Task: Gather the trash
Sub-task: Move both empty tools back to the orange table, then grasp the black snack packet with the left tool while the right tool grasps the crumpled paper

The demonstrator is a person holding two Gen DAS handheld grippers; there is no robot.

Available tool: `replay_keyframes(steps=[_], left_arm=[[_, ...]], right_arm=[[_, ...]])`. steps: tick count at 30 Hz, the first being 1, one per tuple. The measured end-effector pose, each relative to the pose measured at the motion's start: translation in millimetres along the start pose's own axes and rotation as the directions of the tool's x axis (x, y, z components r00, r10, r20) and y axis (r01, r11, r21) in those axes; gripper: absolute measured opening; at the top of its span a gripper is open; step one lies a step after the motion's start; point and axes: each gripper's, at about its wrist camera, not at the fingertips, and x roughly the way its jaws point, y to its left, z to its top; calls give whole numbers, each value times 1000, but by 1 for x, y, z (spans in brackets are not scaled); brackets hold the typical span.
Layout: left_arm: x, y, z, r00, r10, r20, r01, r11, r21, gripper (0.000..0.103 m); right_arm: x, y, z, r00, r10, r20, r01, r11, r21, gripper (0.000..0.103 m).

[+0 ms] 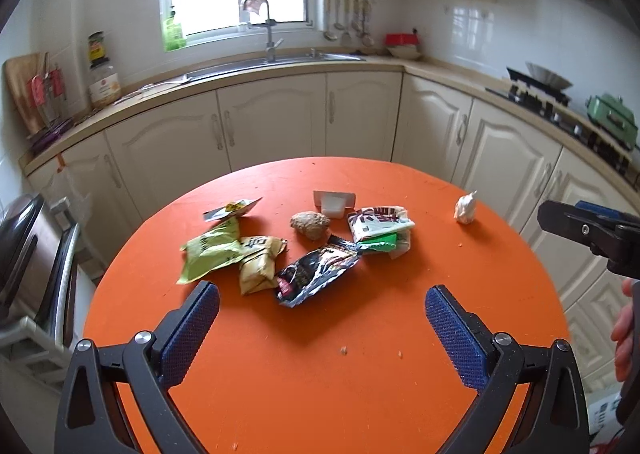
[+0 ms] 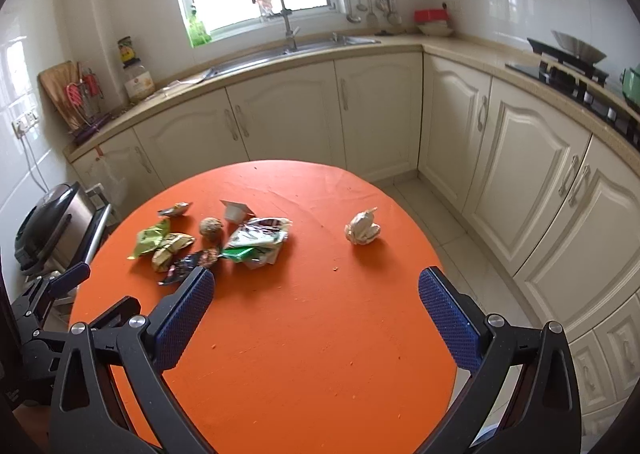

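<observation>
Both claws hung above the near edge of the round orange desk, each with its blue-padded fingers spread wide apart and nothing between them: the left claw and the right claw. In the left wrist view the right claw showed only as a black and blue piece cut off at the frame's right edge, with part of a hand below it, mostly out of frame.

The trash lay in a loose cluster toward the far left part of the desk. A green packet overlapped a yellowish packet; just beside them lay a dark foil wrapper, its print too crumpled to read. In the right wrist view the claw's left finger hid that wrapper's near end. A white and green wrapper bundle touched the foil's far end. A brownish crumpled lump sat between the packets and the bundle; what it was could not be told. Behind it stood a small white cup, and a flat torn piece lay nearer the far left edge. A crumpled white tissue sat well apart, toward the right edge
</observation>
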Motion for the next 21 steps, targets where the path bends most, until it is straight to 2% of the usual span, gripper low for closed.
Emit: replay_keyframes(steps=[7,9,15,16,19,20,21], left_arm=[[101,-12,29,997,-17,-76,23,996,81,99],[129,-12,37,995,-14,-102,24,994,105,96],[187,-12,56,989,15,-148,16,979,202,76],[191,-15,56,988,15,-156,19,976,216,70],[204,-14,62,984,-41,-175,79,974,214,54],[207,-14,65,984,-40,-173,77,974,213,44],[212,-13,68,985,-37,-171,74,974,215,41]], right_arm=[[53,-18,10,997,-33,-65,34,999,20,103],[64,-19,12,996,-36,-76,38,999,20,103],[93,-25,17,993,-48,-103,52,998,36,103],[97,-25,18,993,-49,-107,53,998,40,103],[114,-26,22,991,-60,-121,65,997,44,101],[119,-25,23,990,-62,-124,68,997,44,97],[124,-25,24,989,-69,-128,75,996,43,90]])
